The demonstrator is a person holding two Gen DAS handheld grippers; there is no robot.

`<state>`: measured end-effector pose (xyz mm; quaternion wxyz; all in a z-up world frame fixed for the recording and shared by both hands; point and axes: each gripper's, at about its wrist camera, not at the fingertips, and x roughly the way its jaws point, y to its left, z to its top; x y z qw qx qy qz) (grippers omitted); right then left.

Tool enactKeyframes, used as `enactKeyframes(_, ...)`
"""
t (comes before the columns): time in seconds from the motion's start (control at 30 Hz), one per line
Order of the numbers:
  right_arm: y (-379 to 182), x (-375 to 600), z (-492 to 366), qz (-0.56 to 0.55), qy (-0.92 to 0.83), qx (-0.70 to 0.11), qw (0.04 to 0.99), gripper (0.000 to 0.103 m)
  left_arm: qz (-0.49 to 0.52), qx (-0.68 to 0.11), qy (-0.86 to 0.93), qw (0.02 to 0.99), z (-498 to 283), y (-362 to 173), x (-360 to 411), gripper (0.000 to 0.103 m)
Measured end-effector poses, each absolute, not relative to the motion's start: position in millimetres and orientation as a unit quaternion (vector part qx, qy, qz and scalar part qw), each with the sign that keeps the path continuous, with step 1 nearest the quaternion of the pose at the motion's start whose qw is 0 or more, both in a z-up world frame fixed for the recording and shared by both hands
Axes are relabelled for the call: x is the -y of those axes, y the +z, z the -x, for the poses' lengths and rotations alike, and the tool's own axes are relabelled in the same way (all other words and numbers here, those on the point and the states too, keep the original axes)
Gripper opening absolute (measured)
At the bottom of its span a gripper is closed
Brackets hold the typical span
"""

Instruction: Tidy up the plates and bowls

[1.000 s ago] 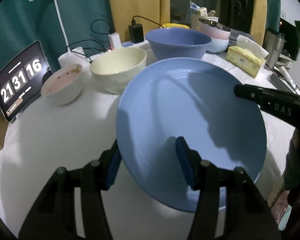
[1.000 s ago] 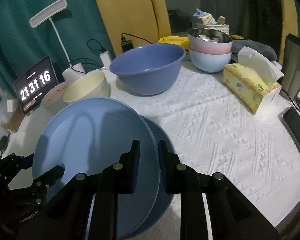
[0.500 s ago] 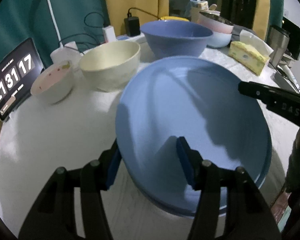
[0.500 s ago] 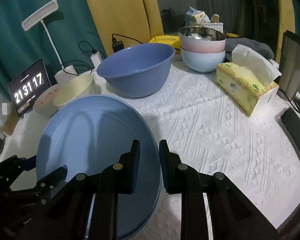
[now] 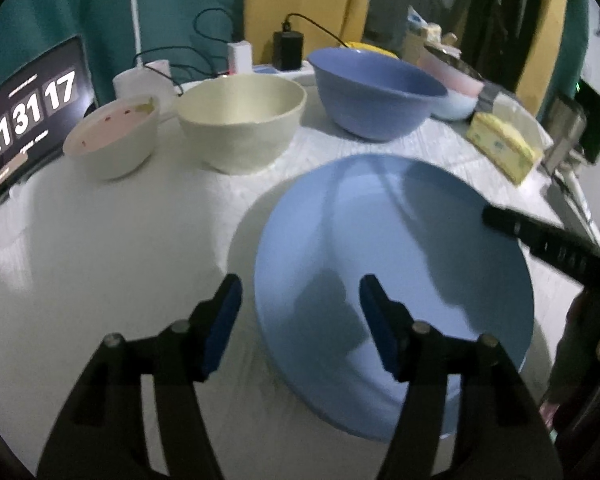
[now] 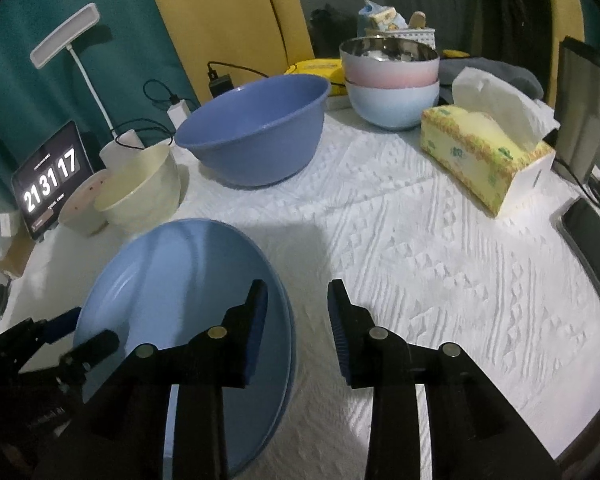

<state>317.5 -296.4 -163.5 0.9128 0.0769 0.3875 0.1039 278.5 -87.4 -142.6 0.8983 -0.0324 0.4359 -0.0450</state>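
Note:
Two light blue plates (image 5: 400, 256) lie stacked on the white tablecloth; they also show in the right wrist view (image 6: 172, 292). My left gripper (image 5: 300, 304) is open, its fingers straddling the stack's near left rim. My right gripper (image 6: 298, 300) is open at the stack's right rim, holding nothing. A cream bowl (image 5: 242, 120), a small pink-lined bowl (image 5: 112, 140) and a large blue bowl (image 5: 376, 92) stand behind. A pink bowl stacked in a pale blue bowl (image 6: 392, 80) stands at the back.
A clock tablet (image 6: 52, 184) and a desk lamp (image 6: 68, 40) with cables stand at the back left. A yellow tissue box (image 6: 484, 156) and a steel container (image 6: 584, 112) stand at the right. A dark device (image 6: 592, 232) lies at the table's right edge.
The held plate came down onto the other plate. Both grippers opened and let go of it. The left gripper drew back and to the left.

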Motion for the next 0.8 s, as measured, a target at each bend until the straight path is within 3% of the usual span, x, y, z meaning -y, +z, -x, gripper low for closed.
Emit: enactKeyframes(0.8,-182,285,-309,-0.093,0.14,-0.412,0.896,0.036,0.047,-0.442,-0.047,0.894,-282,-158,94,0.063)
